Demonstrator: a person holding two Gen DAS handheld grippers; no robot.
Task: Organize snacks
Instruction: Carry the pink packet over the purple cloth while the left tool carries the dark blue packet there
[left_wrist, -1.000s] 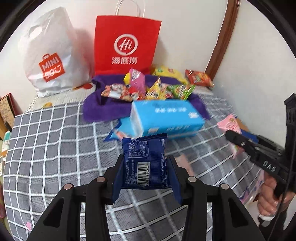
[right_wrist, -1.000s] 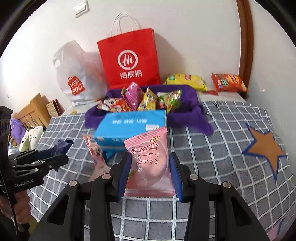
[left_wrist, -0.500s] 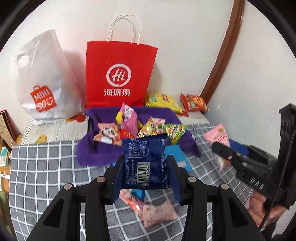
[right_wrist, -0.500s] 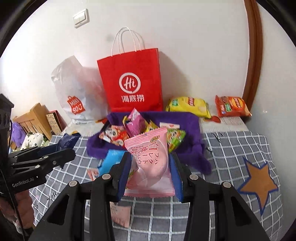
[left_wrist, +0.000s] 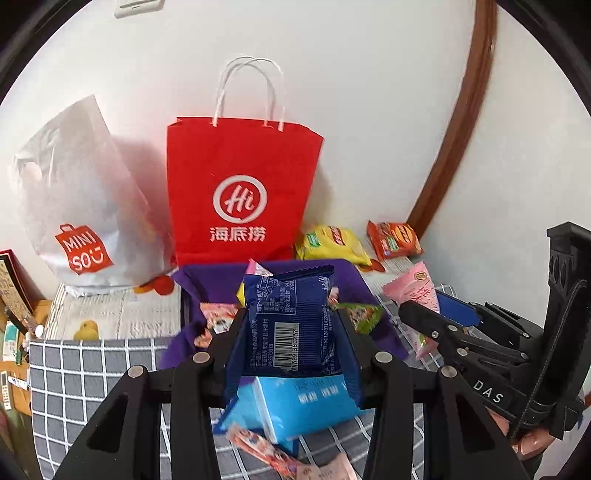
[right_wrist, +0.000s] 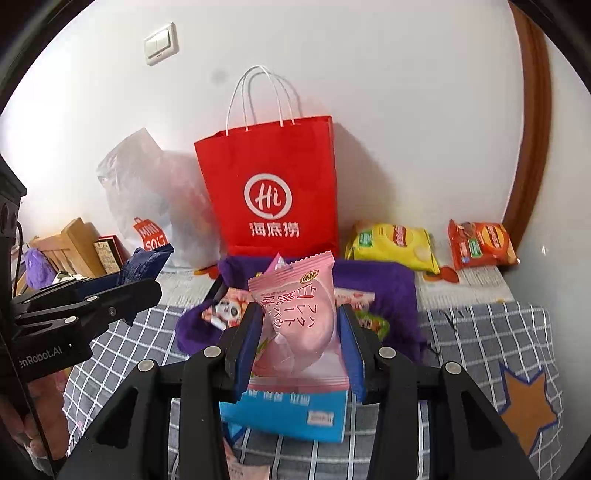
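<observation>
Both grippers have been rising and carrying their packets toward the wall, so the red paper bag (left_wrist: 240, 192) now looms nearer and the light blue box (right_wrist: 291, 413) sits under them instead of ahead. Largest first: grey checked cloth (right_wrist: 480, 332) is covering the surface, a white plastic bag (left_wrist: 77, 206) is leaning by the red one, and a purple fabric bin (right_wrist: 373, 280) is holding mixed snacks. The left gripper (left_wrist: 291, 339) is clamping a dark blue packet (left_wrist: 291, 317); the right gripper (right_wrist: 299, 343) is pinching a pink packet (right_wrist: 295, 317), both above the bin's near edge.
</observation>
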